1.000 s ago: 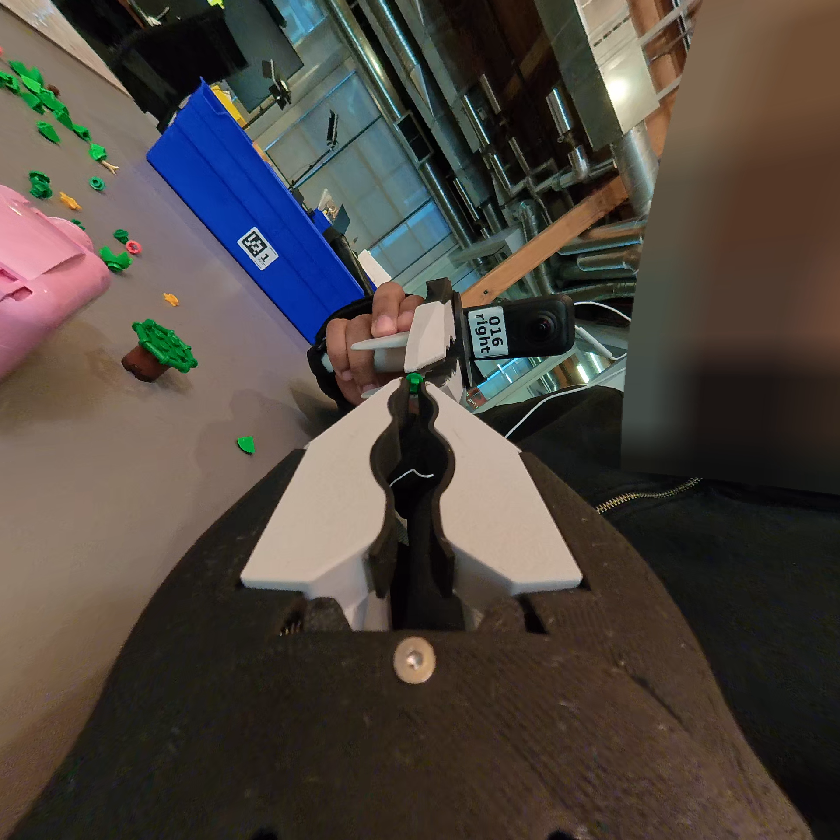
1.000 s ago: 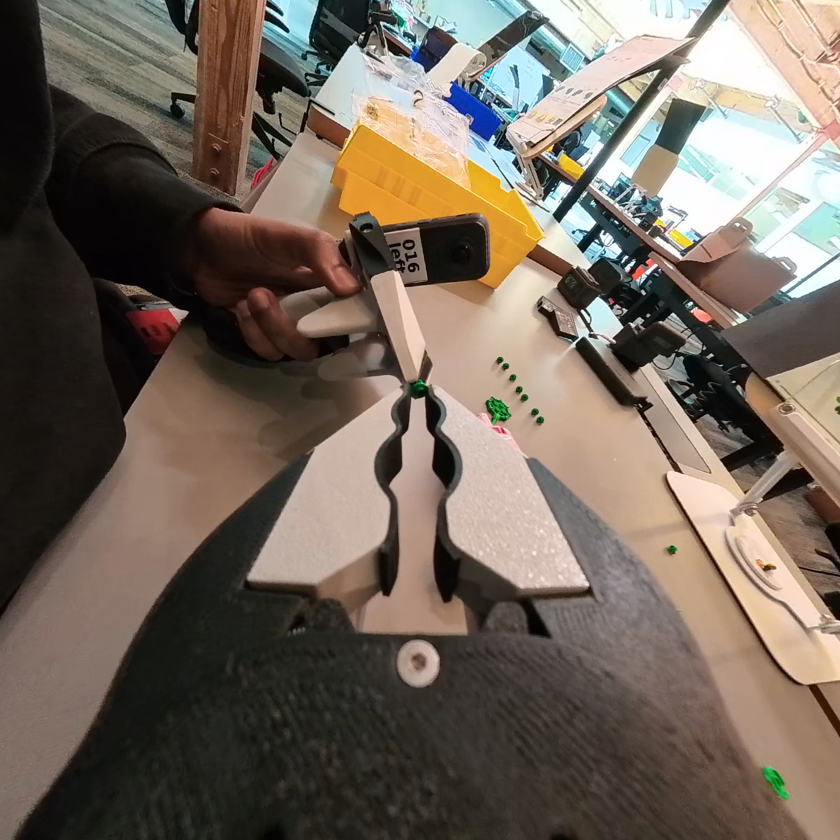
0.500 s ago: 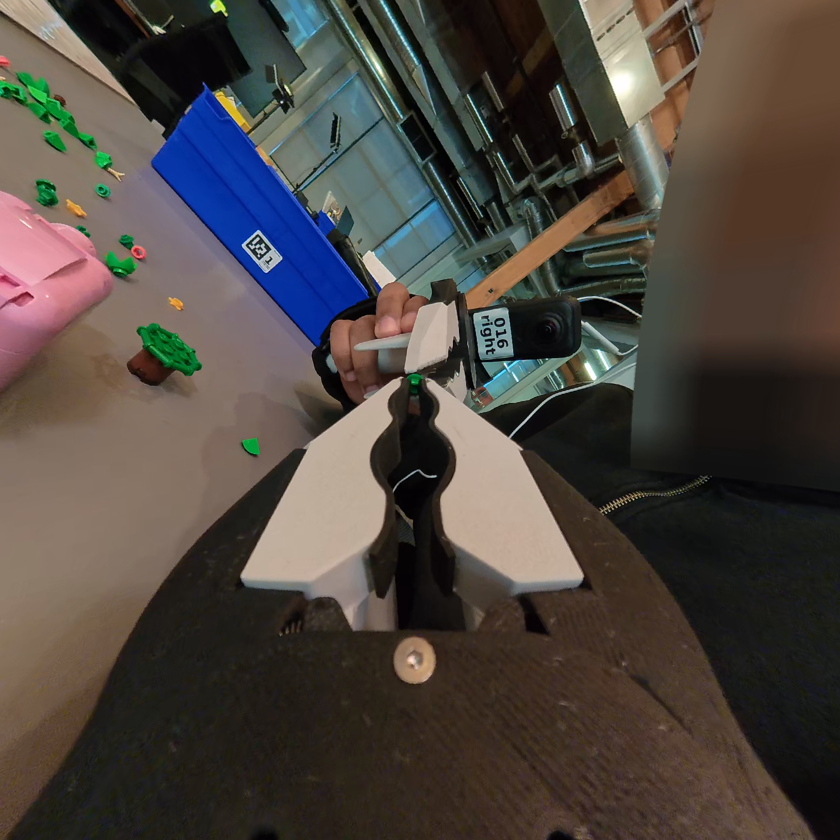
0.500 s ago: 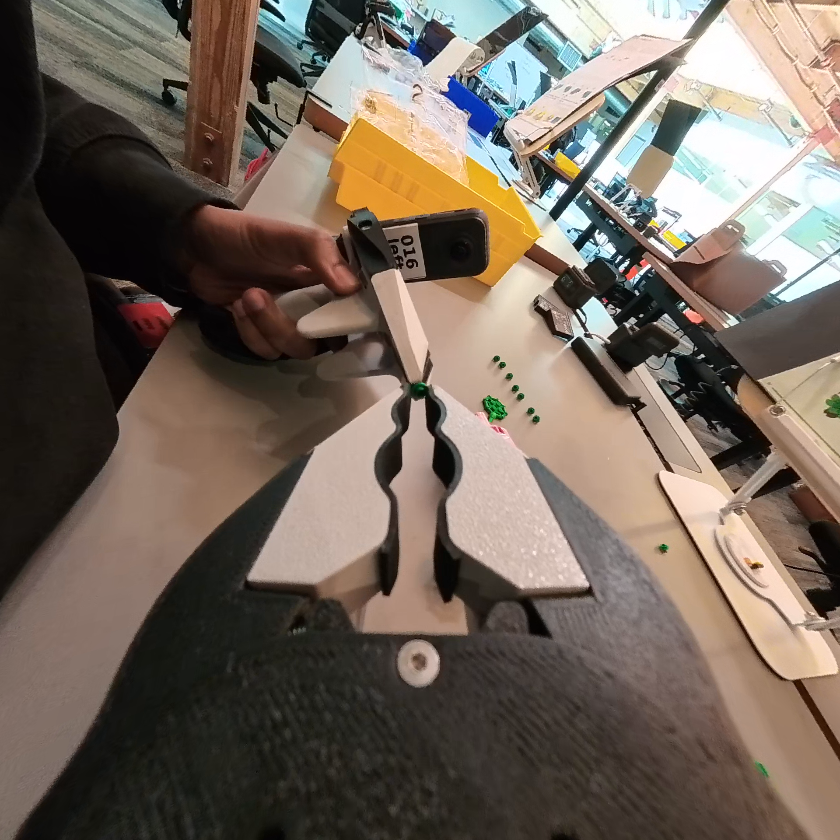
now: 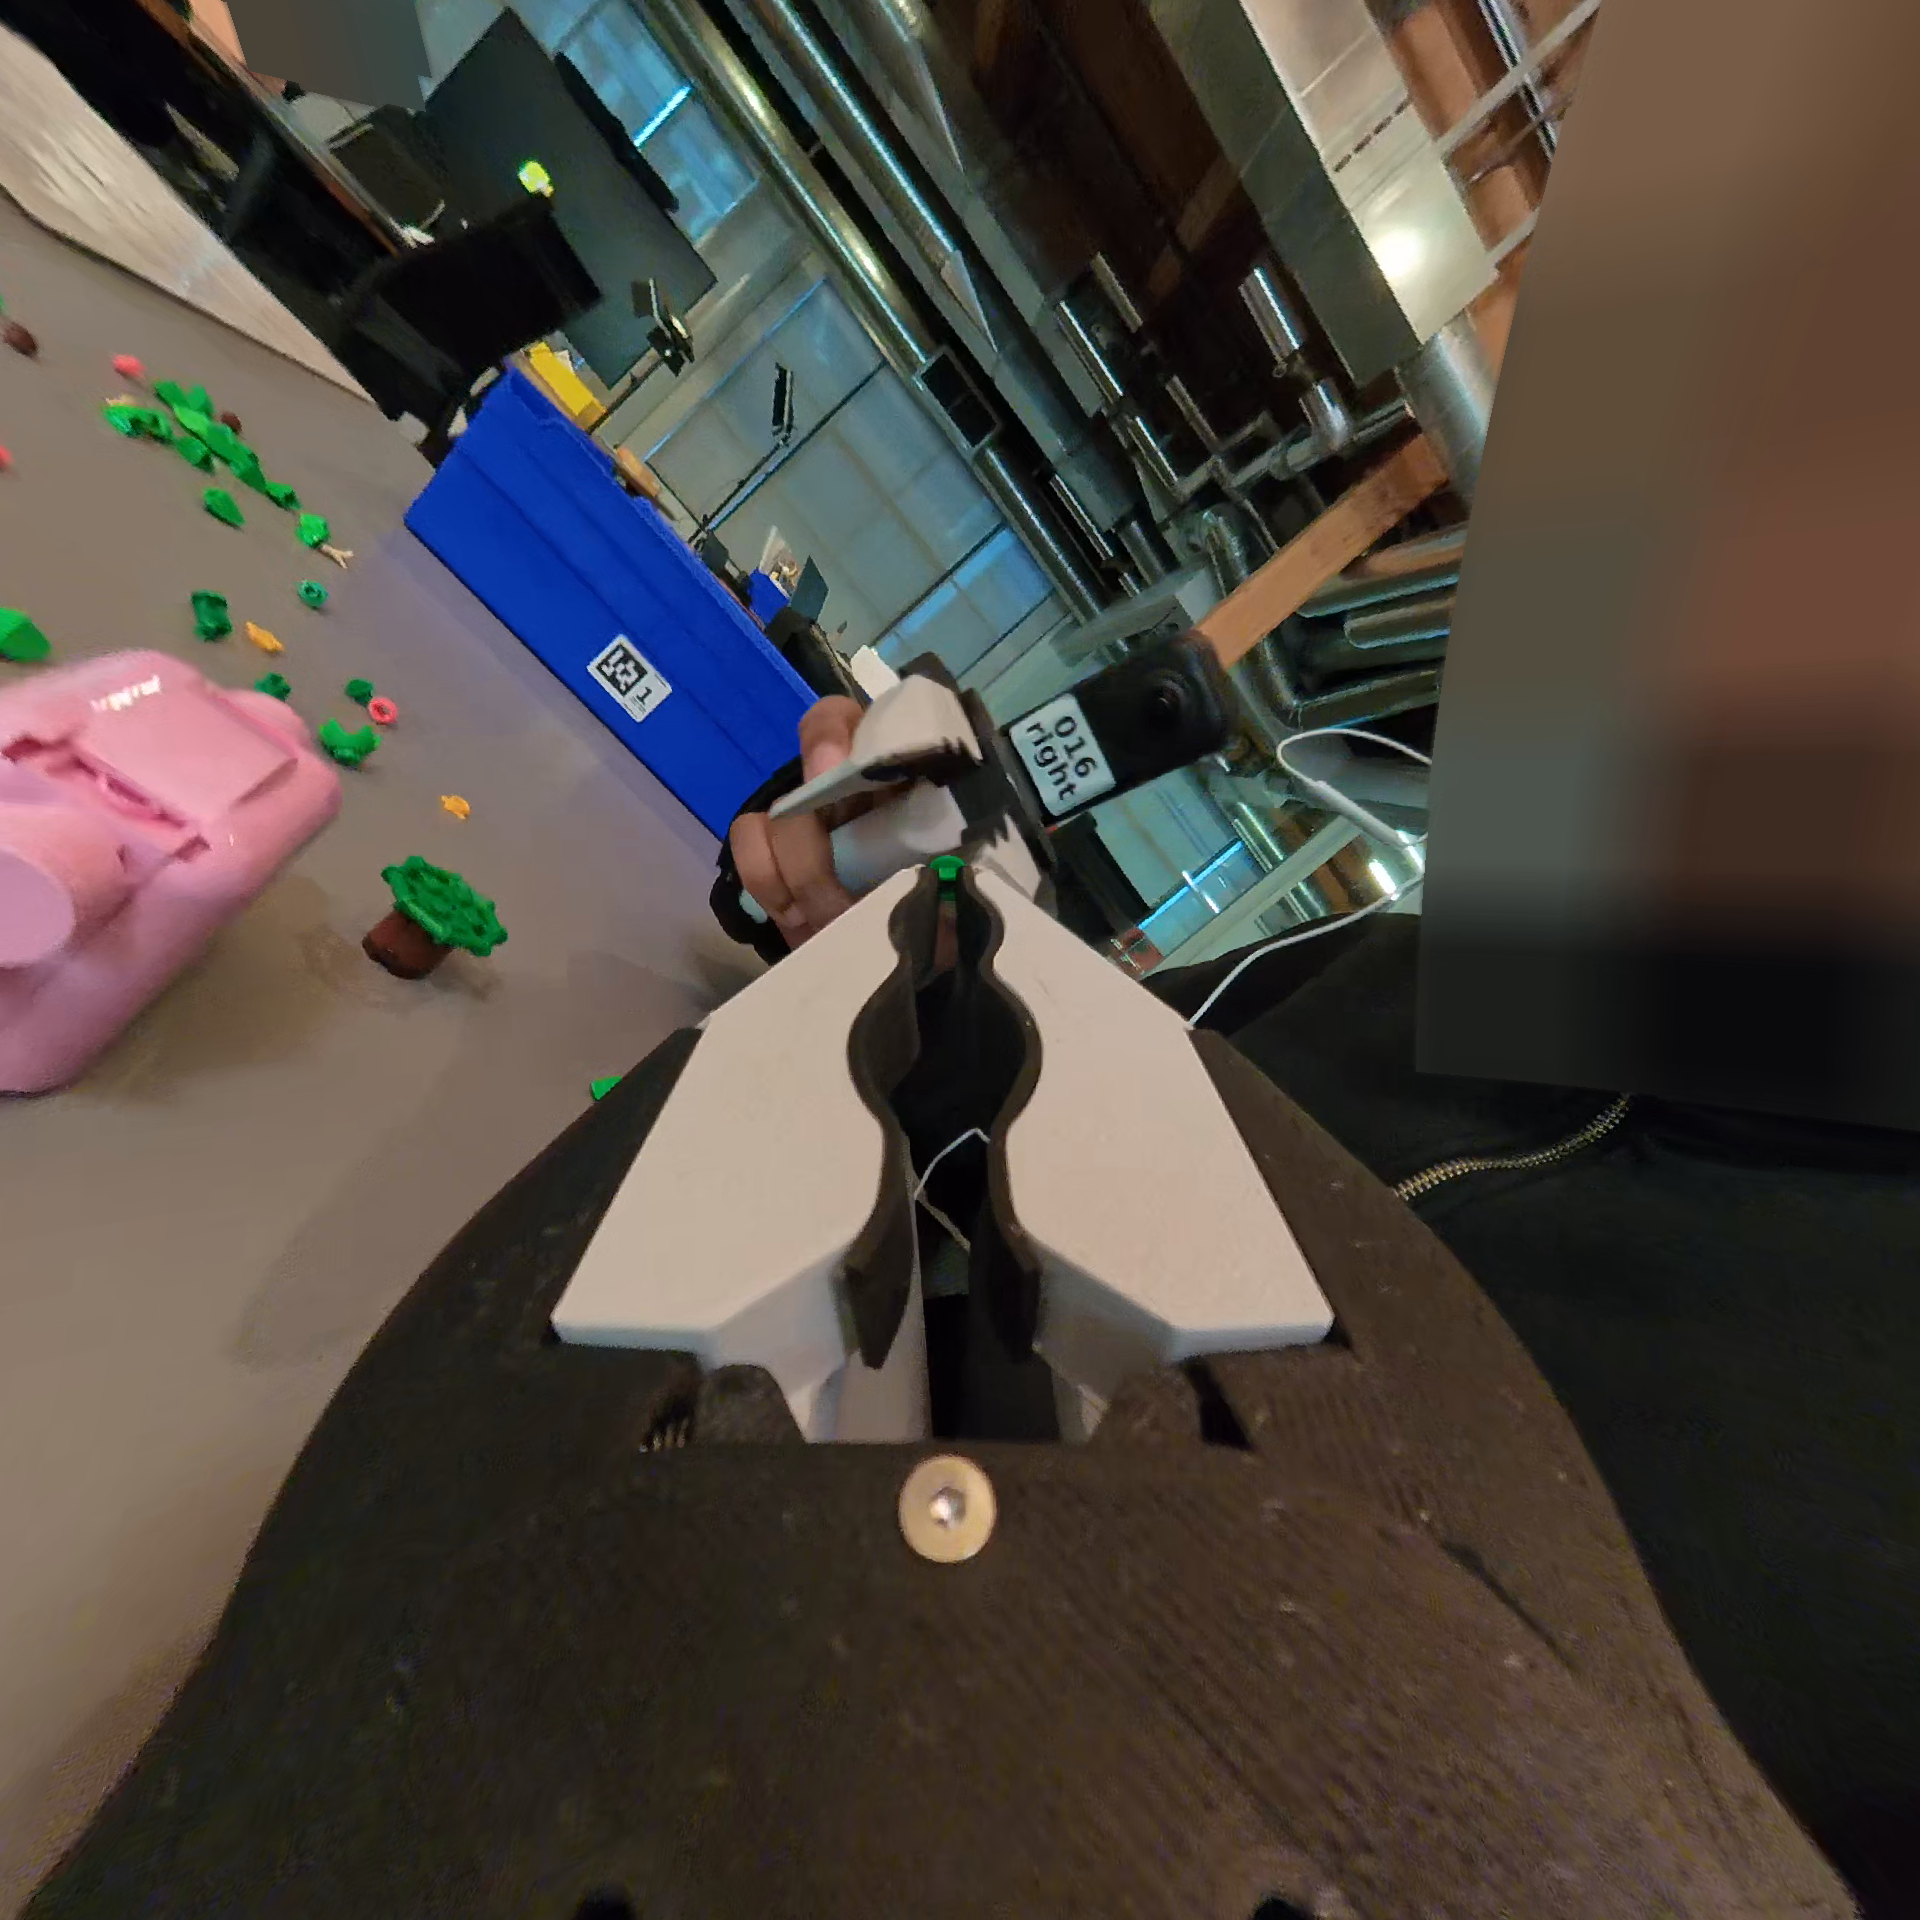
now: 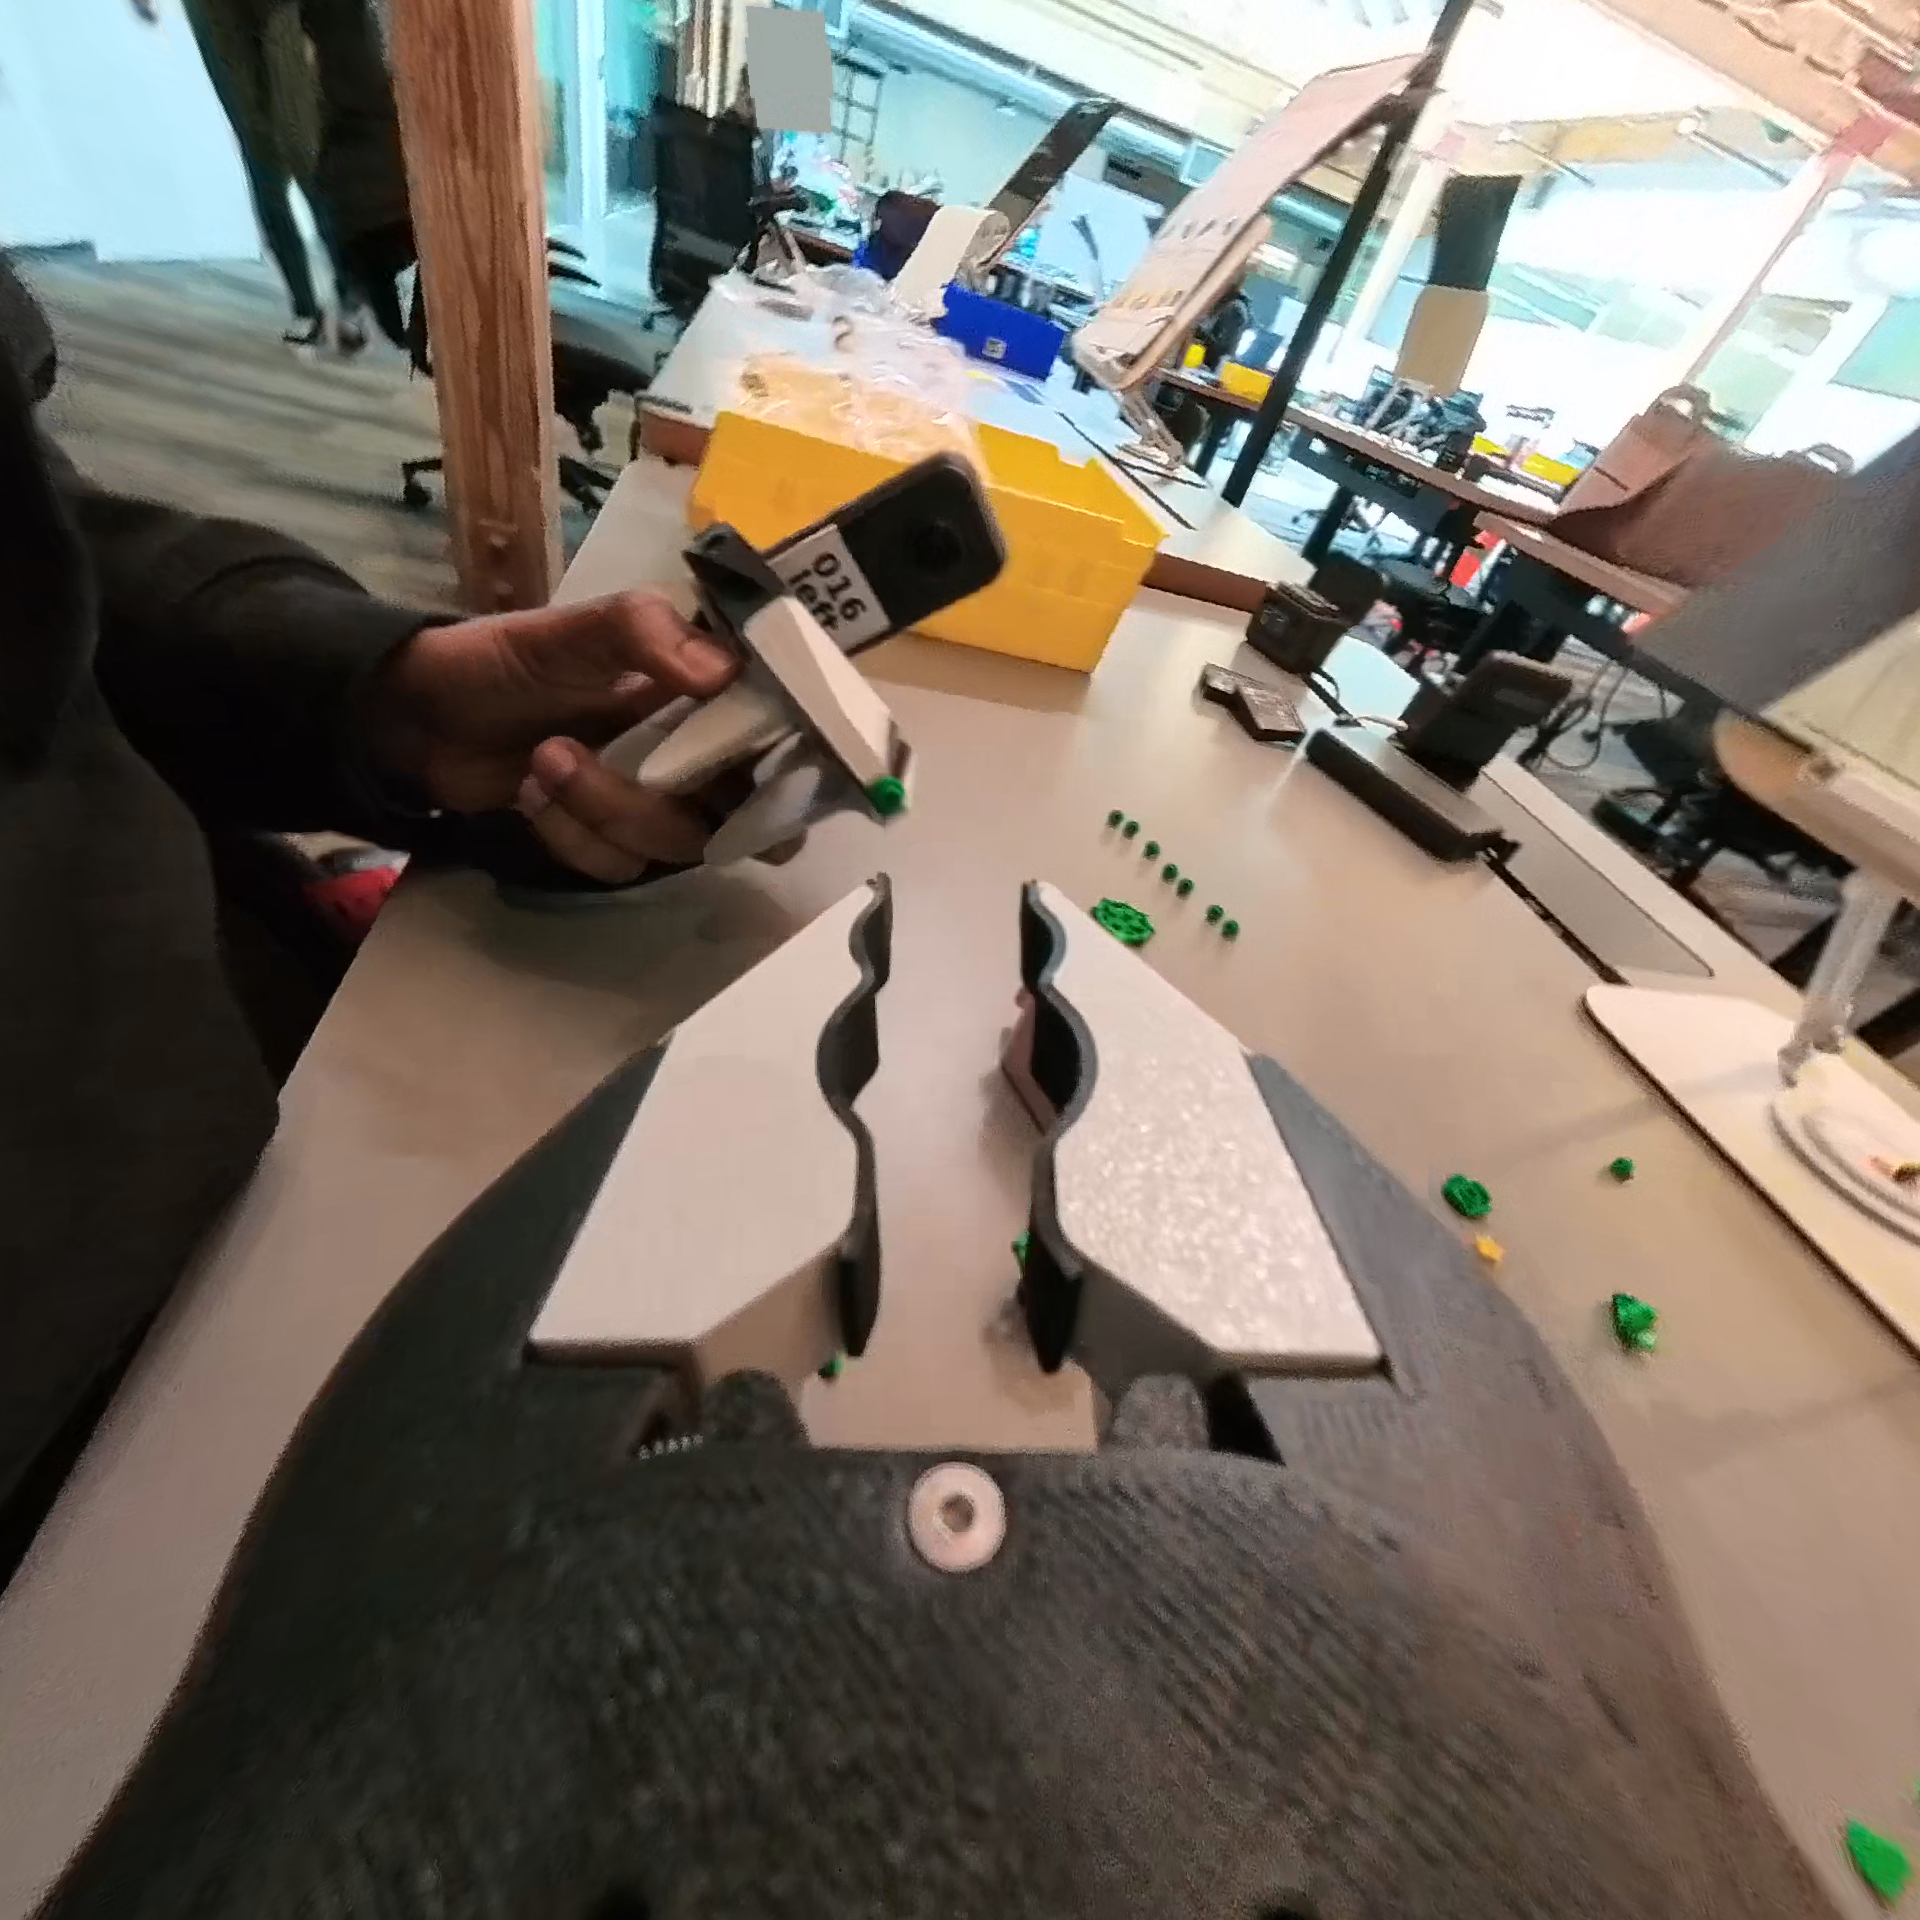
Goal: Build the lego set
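One small green stud sits pinched at the very tips of the left gripper, whose jaws are closed on it. Right gripper stands wide open and empty, the stud just ahead of its jaws, slightly left and above the gap, not touching. Too small to show a long axis; left gripper is plainly nearer, and loose green pieces lie on the table farther ahead to the right.

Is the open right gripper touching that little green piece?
Apart. The right wrist view shows the right gripper open, with table between it and the green piece pinched by the left gripper.
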A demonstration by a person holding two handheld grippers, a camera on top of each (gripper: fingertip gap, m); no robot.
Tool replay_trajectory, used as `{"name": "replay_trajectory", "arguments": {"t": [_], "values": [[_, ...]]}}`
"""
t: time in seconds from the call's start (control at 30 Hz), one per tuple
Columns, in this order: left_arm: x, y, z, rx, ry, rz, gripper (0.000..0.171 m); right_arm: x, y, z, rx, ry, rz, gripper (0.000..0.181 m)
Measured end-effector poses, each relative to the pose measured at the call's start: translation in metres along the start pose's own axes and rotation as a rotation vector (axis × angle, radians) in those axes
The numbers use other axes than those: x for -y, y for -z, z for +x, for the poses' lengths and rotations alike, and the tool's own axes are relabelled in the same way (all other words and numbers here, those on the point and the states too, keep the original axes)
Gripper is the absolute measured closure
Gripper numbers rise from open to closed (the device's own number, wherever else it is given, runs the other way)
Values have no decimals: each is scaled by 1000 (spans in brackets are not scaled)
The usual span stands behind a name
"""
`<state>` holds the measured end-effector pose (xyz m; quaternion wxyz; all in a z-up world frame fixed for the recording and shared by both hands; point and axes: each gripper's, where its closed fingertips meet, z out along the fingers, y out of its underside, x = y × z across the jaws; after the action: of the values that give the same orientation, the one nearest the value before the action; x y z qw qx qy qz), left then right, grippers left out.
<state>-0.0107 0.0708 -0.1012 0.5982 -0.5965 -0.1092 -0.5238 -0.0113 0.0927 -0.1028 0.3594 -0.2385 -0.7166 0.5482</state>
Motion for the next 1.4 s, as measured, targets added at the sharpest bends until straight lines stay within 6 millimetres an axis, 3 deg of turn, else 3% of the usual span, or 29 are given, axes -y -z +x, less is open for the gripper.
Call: {"name": "replay_trajectory", "arguments": {"t": [0.17,0.3,0.57,0.73,0.93,1.2,1.4], "values": [[26,-6,10,4,-110,-30,171,-9,13,37,-78,-192,20,154],[52,-18,8,51,-293,-97,171,-29,22,62,-162,-295,-29,154],[99,-24,-18,173,-611,-133,171,-43,29,78,-246,-248,-85,157],[93,-1,-44,184,-522,-89,171,-52,28,80,-259,-227,-129,158],[111,13,-44,155,-450,-11,171,-60,25,79,-240,-243,-151,159],[105,13,-55,149,-403,-44,171,-68,26,82,-232,-265,-148,164],[105,13,-52,141,-409,-43,171,-69,28,86,-237,-298,-130,164]]}}
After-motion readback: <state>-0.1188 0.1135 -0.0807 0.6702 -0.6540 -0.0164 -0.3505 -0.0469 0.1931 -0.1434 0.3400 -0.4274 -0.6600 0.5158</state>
